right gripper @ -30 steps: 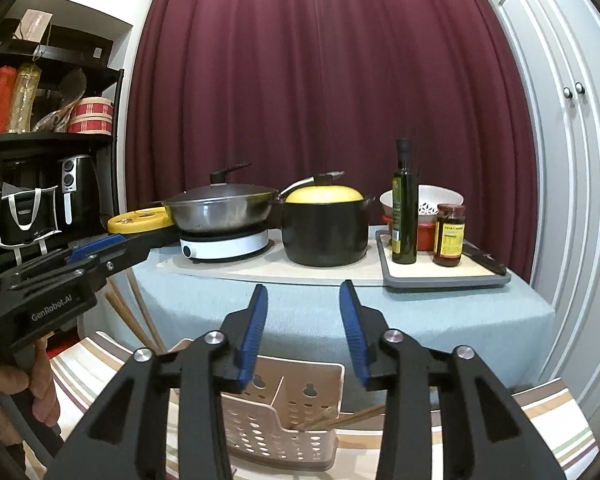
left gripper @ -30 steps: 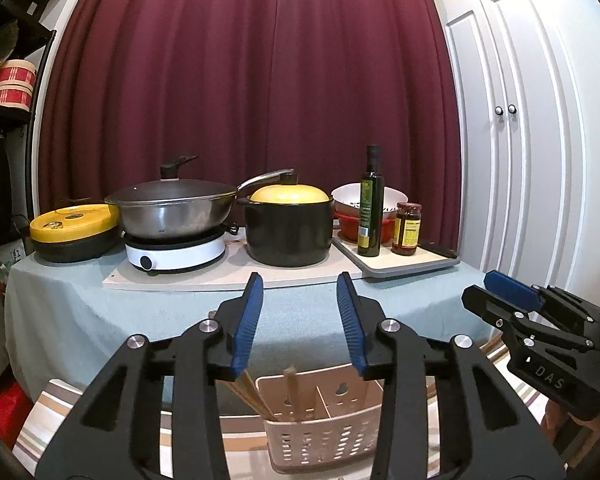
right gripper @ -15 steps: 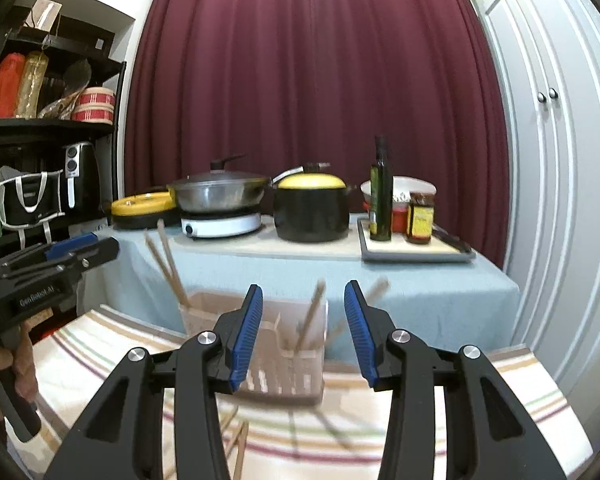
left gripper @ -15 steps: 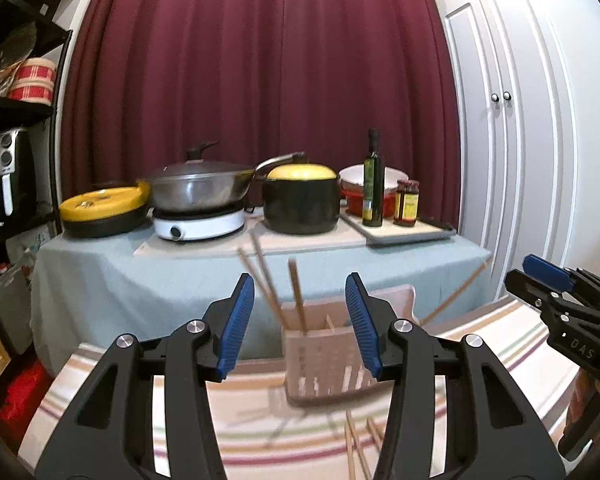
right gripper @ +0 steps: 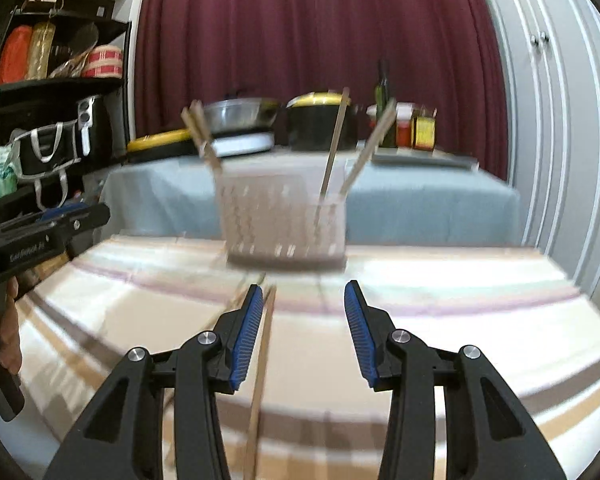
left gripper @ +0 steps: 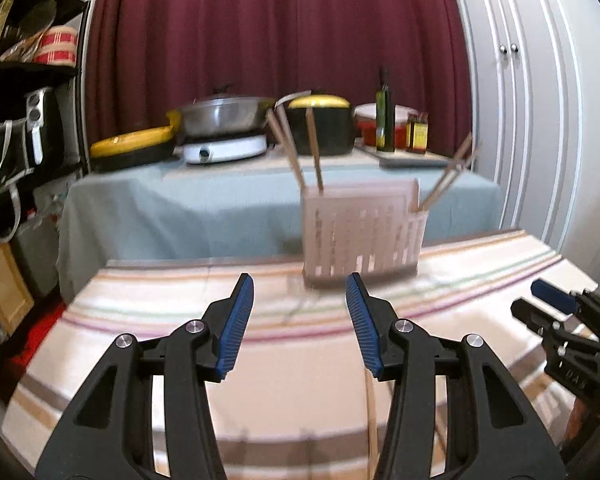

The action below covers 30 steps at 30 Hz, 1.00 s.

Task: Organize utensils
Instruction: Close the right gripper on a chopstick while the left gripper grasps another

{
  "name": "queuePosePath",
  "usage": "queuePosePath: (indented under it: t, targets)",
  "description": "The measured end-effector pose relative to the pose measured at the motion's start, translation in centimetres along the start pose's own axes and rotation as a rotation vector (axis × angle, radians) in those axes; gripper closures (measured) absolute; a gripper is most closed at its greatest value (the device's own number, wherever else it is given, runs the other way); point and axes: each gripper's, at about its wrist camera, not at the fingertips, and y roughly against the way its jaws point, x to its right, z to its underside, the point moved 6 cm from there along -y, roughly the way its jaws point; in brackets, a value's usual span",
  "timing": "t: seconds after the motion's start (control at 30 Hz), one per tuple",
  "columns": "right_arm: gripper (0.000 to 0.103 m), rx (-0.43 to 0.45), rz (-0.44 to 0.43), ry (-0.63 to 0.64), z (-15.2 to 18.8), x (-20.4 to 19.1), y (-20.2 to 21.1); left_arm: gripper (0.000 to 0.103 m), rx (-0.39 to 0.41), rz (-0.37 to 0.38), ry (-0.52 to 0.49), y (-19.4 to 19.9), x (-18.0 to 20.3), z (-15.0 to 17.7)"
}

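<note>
Blue ribbed pads line both sets of tongs, and both stand spread with nothing between them. The left gripper [left gripper: 300,322] hangs over the striped cloth [left gripper: 148,320] on the near side of the slotted utensil basket [left gripper: 362,236], apart from it, with the basket slightly right of its centre line. The right gripper [right gripper: 303,330] hovers likewise short of the basket [right gripper: 284,224], which sits straight ahead of its gap. From the left wrist view the right gripper [left gripper: 550,304] shows low at the right edge, nearer the camera than the basket; from the right wrist view the left gripper [right gripper: 80,216] reaches in from the left, level with the basket's side, and a hand [right gripper: 4,340] wraps its grip.

The basket stands upright on the cloth, blurred by motion. Wooden chopsticks [left gripper: 300,152] stick up from its left end, leaning left, and another pair [left gripper: 448,178] slants out of its right-hand compartment. In the right wrist view the same sticks [right gripper: 336,148] rise from the right part and a pair [right gripper: 202,136] from the left corner. One loose chopstick [right gripper: 262,364] lies on the cloth on the near side of the basket, running toward the camera just beside the right gripper's left pad; the left wrist view shows one [left gripper: 371,420] under its right finger.

Behind the basket a table draped in grey-blue cloth [left gripper: 180,200] carries a steel wok [left gripper: 224,116], a black pot with yellow lid [left gripper: 324,122], and an oil bottle [left gripper: 385,120].
</note>
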Motion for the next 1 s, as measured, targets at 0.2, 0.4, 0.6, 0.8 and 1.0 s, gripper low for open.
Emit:
queuePosePath:
  t: [0.2,0.4,0.6,0.8,1.0]
  targets:
    - [0.060,-0.081,-0.040,-0.003,4.5,-1.1,0.2,0.056,-0.063,-0.017,0.013,0.6,-0.2,4.4]
    - [0.067,-0.163,-0.055,0.028,7.4,-2.2,-0.8,0.056,-0.096,-0.022,0.008,1.2,0.0,6.7]
    - [0.092,-0.184,-0.044,0.046,8.1,-2.3,-1.0,0.056,-0.136,-0.003,0.006,1.1,0.5,8.5]
    - [0.096,-0.182,-0.004,0.017,8.1,-0.6,-0.7,0.056,-0.164,0.036,-0.010,0.9,2.1,10.1]
    - [0.096,-0.172,0.052,-0.018,8.0,1.9,-0.2,0.056,-0.190,0.073,-0.020,0.4,3.4,11.3]
